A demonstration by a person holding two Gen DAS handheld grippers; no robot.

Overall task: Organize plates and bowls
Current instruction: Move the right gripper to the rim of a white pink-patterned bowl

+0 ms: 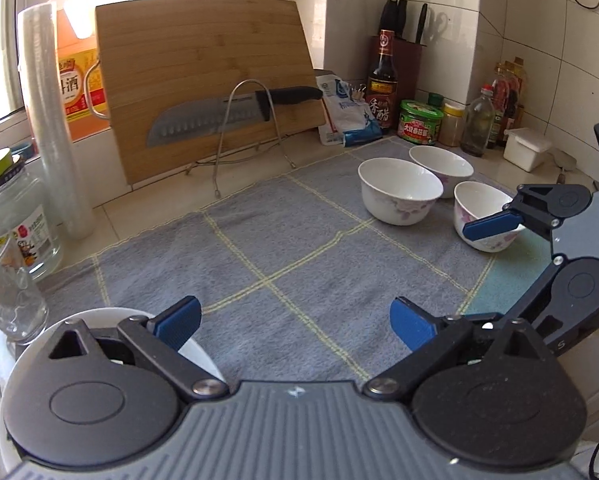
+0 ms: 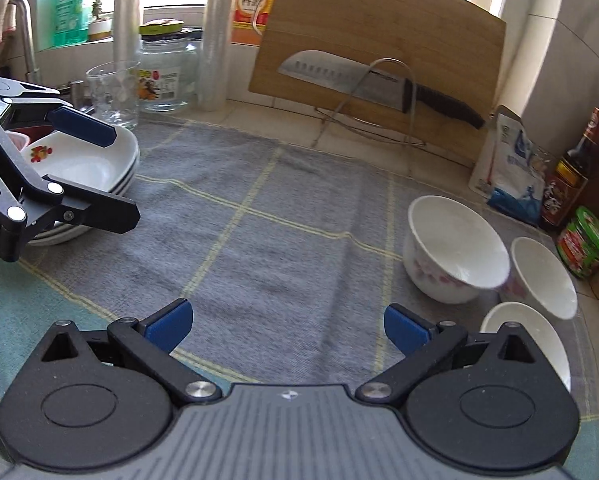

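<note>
Three white bowls with pink flowers [image 1: 399,190] [image 1: 441,166] [image 1: 481,216] stand close together at the right of the grey towel [image 1: 283,240]. In the right wrist view the same bowls [image 2: 455,248] [image 2: 543,276] [image 2: 527,344] sit at the right. A stack of white plates [image 2: 79,164] with a flower print lies at the towel's left edge. My left gripper [image 1: 295,326] [image 2: 125,178] is open over the plates' near rim [image 1: 197,354], nothing between its fingers. My right gripper [image 2: 287,328] is open above bare towel. Its right finger is beside the nearest bowl.
A bamboo cutting board [image 1: 203,80] leans at the back with a knife [image 1: 219,120] on a wire rack. A jar [image 1: 15,220], a glass [image 1: 7,300] and a film roll [image 1: 51,120] stand at the left. Bottles [image 1: 381,80], condiment jars [image 1: 419,122] and a bag [image 1: 347,116] line the right corner.
</note>
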